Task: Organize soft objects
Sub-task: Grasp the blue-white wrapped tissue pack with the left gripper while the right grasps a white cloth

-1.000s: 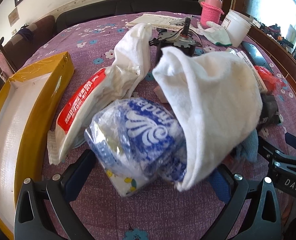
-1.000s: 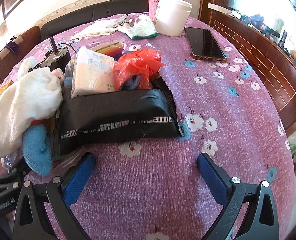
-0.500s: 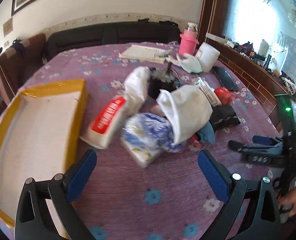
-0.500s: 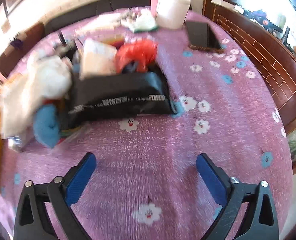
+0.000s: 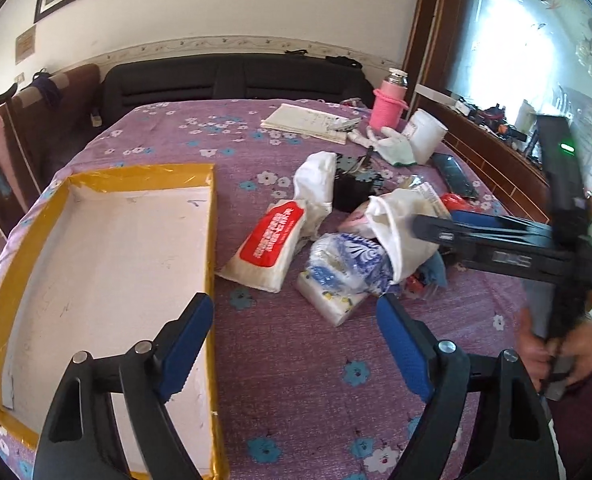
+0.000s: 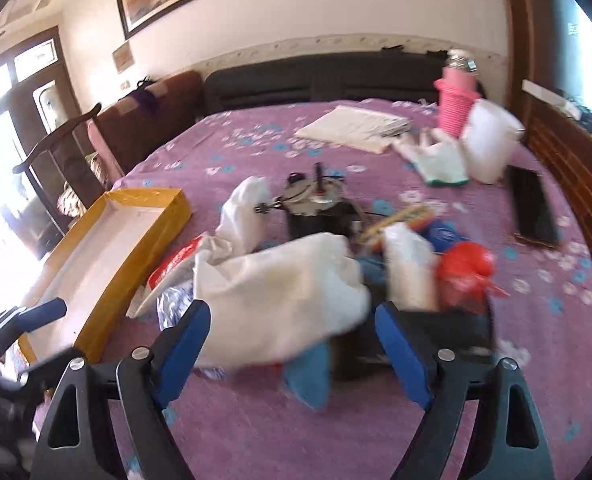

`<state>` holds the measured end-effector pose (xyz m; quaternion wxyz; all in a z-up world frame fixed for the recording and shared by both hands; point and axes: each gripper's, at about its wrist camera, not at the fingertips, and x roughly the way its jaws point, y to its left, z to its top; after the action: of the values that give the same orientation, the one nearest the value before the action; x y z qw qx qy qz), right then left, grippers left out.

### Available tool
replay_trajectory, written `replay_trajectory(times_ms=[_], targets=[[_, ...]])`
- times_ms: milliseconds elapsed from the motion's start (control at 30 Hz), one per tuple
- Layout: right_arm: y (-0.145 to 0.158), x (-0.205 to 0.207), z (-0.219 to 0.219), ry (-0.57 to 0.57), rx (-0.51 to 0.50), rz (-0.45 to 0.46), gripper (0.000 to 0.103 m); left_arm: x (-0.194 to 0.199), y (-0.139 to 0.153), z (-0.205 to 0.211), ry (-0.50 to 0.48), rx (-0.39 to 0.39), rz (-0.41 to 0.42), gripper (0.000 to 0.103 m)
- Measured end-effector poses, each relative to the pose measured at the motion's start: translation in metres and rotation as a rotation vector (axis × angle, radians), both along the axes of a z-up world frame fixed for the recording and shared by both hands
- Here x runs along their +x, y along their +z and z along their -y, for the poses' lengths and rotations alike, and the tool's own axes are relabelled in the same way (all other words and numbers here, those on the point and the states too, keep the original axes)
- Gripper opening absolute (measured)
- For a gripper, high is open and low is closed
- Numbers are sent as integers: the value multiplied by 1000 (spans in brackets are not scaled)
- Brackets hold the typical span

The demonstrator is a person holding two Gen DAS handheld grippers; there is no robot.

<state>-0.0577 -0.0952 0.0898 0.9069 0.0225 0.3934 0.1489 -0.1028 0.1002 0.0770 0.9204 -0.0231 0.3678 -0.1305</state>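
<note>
Clutter sits heaped in the middle of the purple flowered bench (image 5: 280,360): a white cloth (image 5: 396,228) draped over a blue-printed tissue pack (image 5: 344,268), a red-labelled tissue pack (image 5: 274,242) beside it, a blue cloth (image 6: 310,372) and a black pouch (image 6: 444,332) holding a red bag (image 6: 464,272). A second ago both cameras sat close over this heap; now both have pulled back and up, so the whole pile and the yellow-edged tray (image 5: 212,232) show together. The tray lies just left of the pile and holds nothing visible. The left gripper (image 5: 296,344) hangs above bare cloth between tray and pile, its jaws fairly wide but closing, with nothing between them. The right gripper (image 6: 292,344) faces the white cloth, jaws likewise closing on nothing; in the left view it reaches across the pile, carried by a hand (image 5: 564,356). No soft item appears sorted yet, so the retreat reads as a fresh look before a first pick.
</note>
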Motion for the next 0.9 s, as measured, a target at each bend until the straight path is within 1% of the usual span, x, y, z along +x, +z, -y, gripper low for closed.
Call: replay_trajectory(times_ms=[33,67,133,167,200,233,300,400,567,667,700,733,767,833,900], targets=[[-5,8,-11,9,-12,-7,85,1,1,2,-12,-3,-3,83],[-9,13,-17,16,-22,-7,83,3,1,4,-23,-10,-7,83],[-12,19,-24,28,-30,-8,58,7,2,8,-52,-28,-16,83],[-16,21,-27,34,-27,-24,29,10,1,11,-60,-29,-21,83],[-16,25,-26,40,-14,-39,21,13,0,13,-69,-28,-28,83],[-17,25,-23,45,10,-52,21,17,-1,17,-82,-28,-37,83],[-16,23,-17,32,13,-42,16,25,-5,25,-100,-23,-53,83],[-12,14,1,4,43,-28,13,37,-13,41,-122,12,-76,83],[0,-5,28,-13,90,-2,13,55,-25,61,-146,41,-113,83],[4,-14,41,-19,106,9,13,69,-31,69,-144,33,-145,83],[5,-17,44,-19,112,9,13,73,-33,70,-146,20,-158,78],[5,-19,47,-20,118,8,13,78,-36,70,-141,2,-173,55],[5,-20,49,-20,121,7,13,80,-39,70,-139,-7,-186,51],[5,-22,52,-23,126,5,13,81,-37,66,-126,-39,-179,48],[3,-22,53,-14,131,-4,13,78,-36,61,-114,-54,-174,46]])
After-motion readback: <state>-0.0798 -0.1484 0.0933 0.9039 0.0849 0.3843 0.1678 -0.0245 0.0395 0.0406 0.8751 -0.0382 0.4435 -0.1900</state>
